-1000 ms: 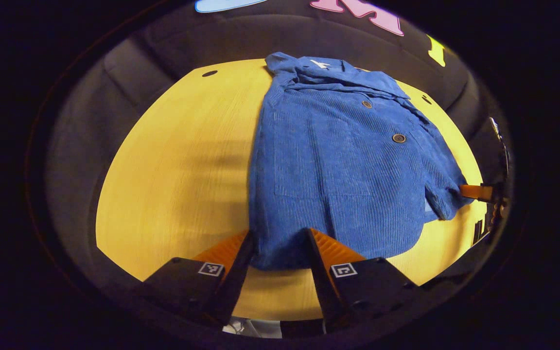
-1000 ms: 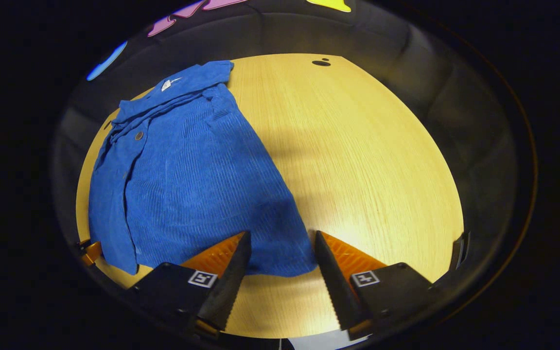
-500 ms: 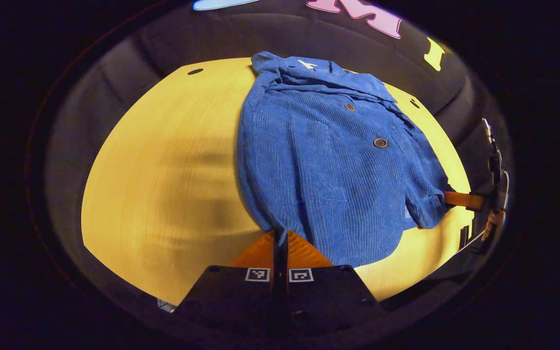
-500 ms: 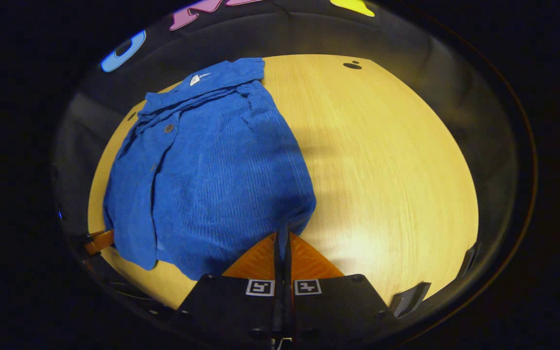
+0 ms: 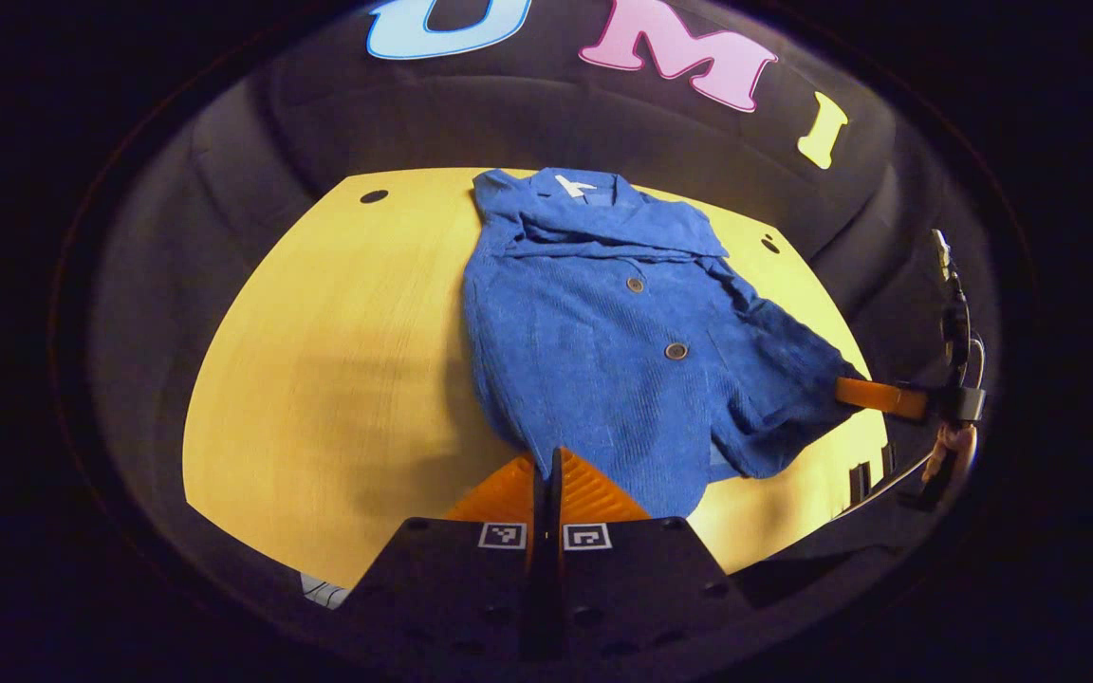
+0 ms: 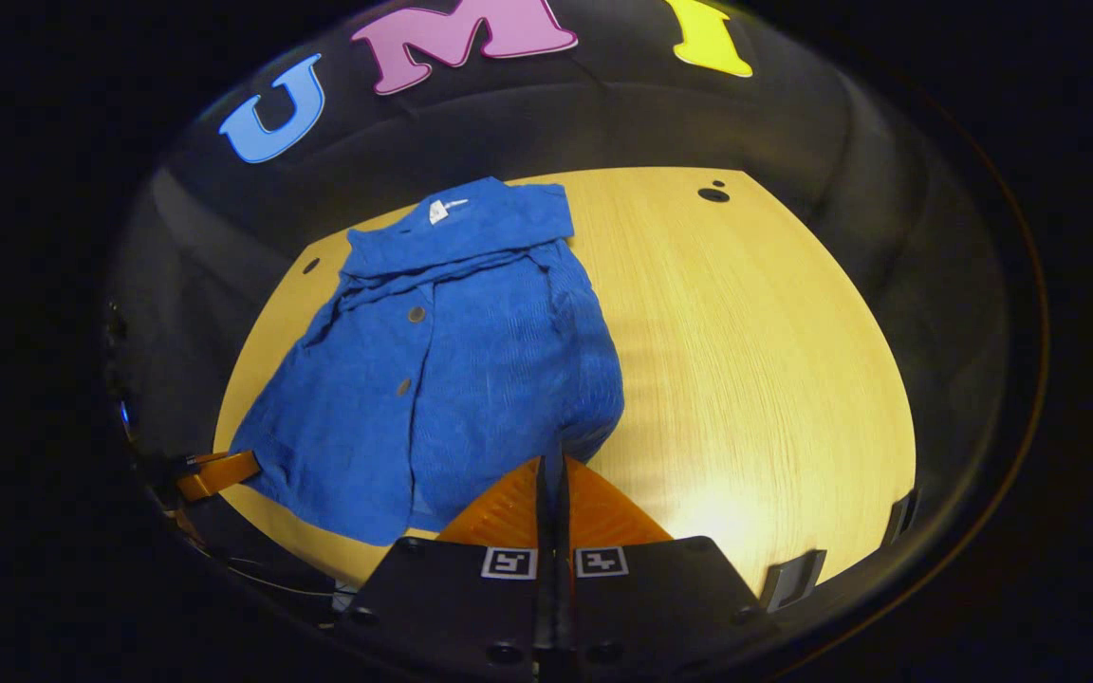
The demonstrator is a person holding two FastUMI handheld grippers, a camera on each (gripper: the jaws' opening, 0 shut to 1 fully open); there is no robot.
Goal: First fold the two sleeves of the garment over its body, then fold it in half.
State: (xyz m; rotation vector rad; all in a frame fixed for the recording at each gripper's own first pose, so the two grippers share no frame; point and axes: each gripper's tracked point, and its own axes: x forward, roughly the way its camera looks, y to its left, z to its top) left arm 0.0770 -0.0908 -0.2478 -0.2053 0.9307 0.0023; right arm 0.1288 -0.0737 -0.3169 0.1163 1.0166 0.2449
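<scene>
Between both claws (image 5: 546,465), garment (image 5: 603,351) hem.

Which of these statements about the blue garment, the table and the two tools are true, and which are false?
1. The blue garment lies on a wooden table. True.
2. The left tool is wide open. False: its fingers are shut on the garment's near hem.
3. The right tool grips the garment's hem. True.
4. The garment is already folded in half. False: collar and hem are at opposite ends.
5. Buttons are visible. True.
</scene>
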